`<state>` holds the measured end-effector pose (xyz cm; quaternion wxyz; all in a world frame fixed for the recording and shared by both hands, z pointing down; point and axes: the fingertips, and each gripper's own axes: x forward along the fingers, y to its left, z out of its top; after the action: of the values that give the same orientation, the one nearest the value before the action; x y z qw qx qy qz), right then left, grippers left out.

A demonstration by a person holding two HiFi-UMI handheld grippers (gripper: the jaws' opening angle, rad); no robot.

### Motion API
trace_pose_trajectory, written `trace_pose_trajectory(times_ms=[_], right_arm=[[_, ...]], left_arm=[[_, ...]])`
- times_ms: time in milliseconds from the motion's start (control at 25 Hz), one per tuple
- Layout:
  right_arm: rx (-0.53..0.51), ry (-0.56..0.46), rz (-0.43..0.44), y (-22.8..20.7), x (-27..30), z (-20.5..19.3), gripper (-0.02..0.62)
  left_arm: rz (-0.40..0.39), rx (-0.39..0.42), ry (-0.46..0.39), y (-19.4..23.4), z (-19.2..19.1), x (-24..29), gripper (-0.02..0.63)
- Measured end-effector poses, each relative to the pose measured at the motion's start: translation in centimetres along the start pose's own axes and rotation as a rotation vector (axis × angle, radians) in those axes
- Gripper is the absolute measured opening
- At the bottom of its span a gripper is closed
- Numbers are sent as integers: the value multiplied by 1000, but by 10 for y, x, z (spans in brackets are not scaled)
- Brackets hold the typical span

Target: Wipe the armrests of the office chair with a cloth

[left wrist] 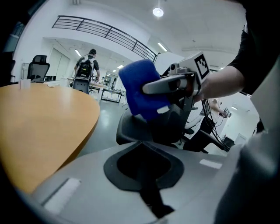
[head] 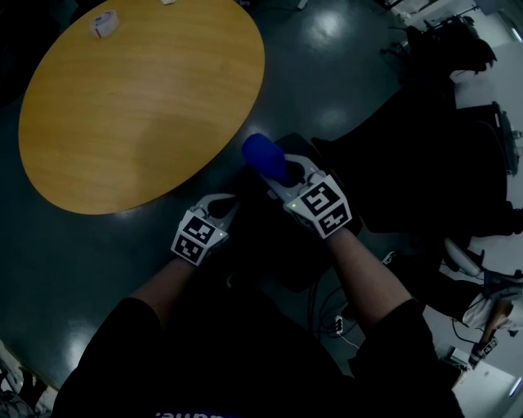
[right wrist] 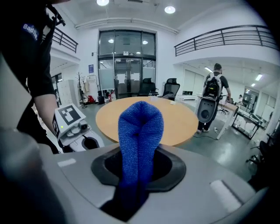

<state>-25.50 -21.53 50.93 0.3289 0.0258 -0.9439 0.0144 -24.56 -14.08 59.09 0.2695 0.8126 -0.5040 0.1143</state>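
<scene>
My right gripper (head: 276,175) is shut on a folded blue knitted cloth (head: 263,155), which sticks out ahead of its jaws (right wrist: 140,131). In the left gripper view the cloth (left wrist: 141,92) hangs just above a black padded part of the office chair (left wrist: 131,130); I cannot tell whether they touch. The chair (head: 282,245) is a dark shape under and between both grippers. My left gripper (head: 230,206) sits beside the right one, to its left and a little nearer me. Its jaws (left wrist: 143,166) are closed together with nothing between them.
A round wooden table (head: 139,98) lies close on the left, with a small white object (head: 104,24) near its far edge. More black chairs (head: 458,49) stand to the right. Cables and a power strip (head: 337,324) lie on the floor. A person with a backpack (right wrist: 213,89) stands far off.
</scene>
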Motion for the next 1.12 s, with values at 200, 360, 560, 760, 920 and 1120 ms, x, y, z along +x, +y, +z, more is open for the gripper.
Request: trace_pose_trajectory(times_ms=[200, 360, 560, 760, 920, 1120], right_arm=[[58, 68, -194, -85, -40, -37, 112], [116, 151, -319, -131, -55, -78, 112], [152, 249, -357, -143, -52, -118, 112], [171, 268, -321, -128, -37, -133, 112], [180, 251, -311, -115, -31, -124, 112], [218, 230, -305, -96, -28, -124, 112]], left_arm=[[9, -1, 1, 0, 0, 3, 20], [10, 4, 1, 3, -5, 5, 20], [10, 6, 4, 4, -7, 6, 20], [7, 14, 18, 3, -10, 8, 20], [2, 16, 43, 1, -12, 6, 20], [-13, 12, 42, -7, -17, 4, 20]])
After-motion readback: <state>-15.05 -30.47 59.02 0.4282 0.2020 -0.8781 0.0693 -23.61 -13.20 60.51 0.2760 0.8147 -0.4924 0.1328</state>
